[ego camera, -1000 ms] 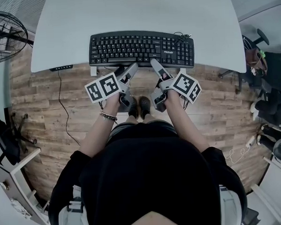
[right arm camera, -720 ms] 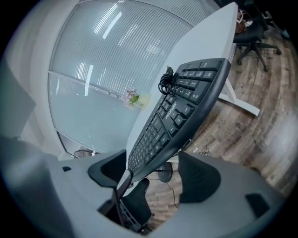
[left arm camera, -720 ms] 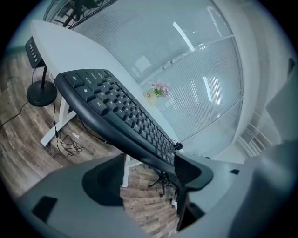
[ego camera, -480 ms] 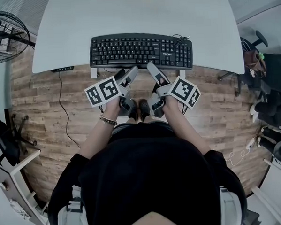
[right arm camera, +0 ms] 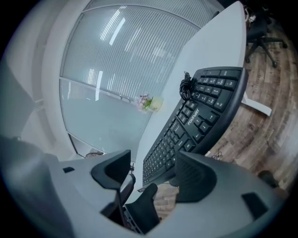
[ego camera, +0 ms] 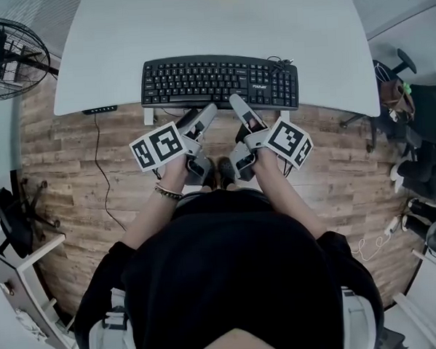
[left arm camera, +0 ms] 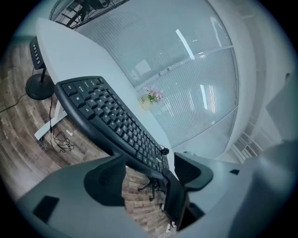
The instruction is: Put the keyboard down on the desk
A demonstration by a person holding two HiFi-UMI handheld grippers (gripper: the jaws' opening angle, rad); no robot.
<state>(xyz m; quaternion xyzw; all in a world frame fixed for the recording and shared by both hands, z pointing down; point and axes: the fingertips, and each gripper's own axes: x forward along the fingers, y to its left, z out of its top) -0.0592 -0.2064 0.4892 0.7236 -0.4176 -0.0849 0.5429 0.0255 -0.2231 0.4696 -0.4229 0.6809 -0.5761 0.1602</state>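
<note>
one keyboard (ego camera: 220,83) — flat along the desk's (ego camera: 195,25) near edge.

Your surface (ego camera: 195,25) is a white desktop with rounded corners, standing over a wood-plank floor (ego camera: 72,178). A black keyboard (ego camera: 219,81) lies flat on it, keys up, stretched along the near edge with its front rim reaching that edge or just past it, and you can see its cable (ego camera: 278,62) bundled in a coil at the keyboard's back right corner. Near the far edge of the surface stands a small pale pot with pink flowers (left arm camera: 150,97), well apart from the keyboard.
</note>
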